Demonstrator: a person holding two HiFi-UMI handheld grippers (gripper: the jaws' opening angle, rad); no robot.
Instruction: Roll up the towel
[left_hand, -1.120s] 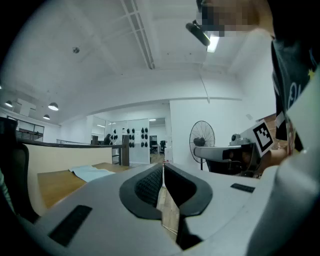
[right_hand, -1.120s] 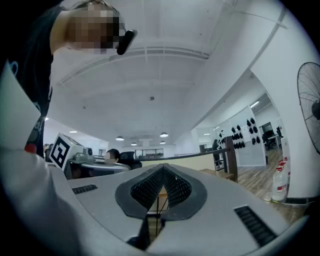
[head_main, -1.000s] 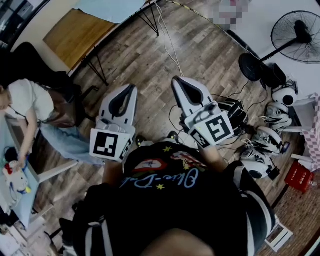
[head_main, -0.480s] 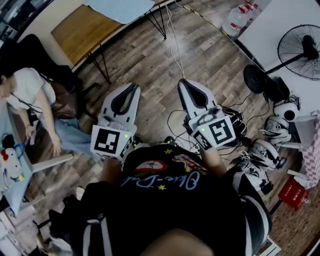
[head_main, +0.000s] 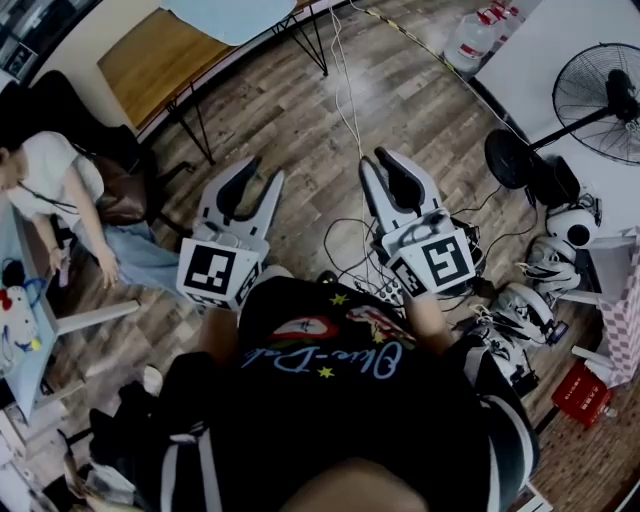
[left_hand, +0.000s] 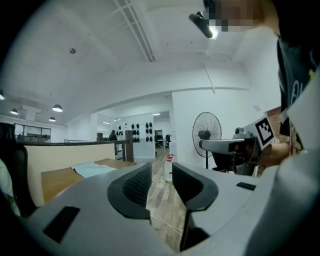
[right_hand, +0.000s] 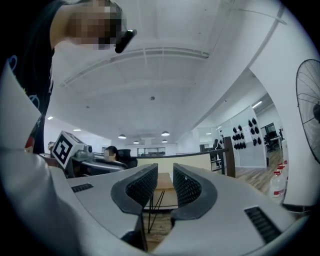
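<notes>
**A:** Where's each cam sitting?

**B:** Head cam's on my head, aimed steeply down over my chest. Both grippers sit close below it, with the wood floor (head_main: 290, 110) further off. The left gripper (head_main: 262, 172) cam rides on it and looks about level along the jaws, which fill the lower frame. The right gripper (head_main: 380, 160) cam does the same, tipped slightly up, so lots of ceiling (right_hand: 165, 75). Both jaw pairs have just been opening with nothing between them, so each cam sees through the gap.

**A:** Overlap?

**B:** The fan (head_main: 600, 95) and wooden table (head_main: 150, 60) show in all three. My left cam also catches the right marker cube (left_hand: 265, 131), and my right cam the left marker cube (right_hand: 64, 146).
</notes>
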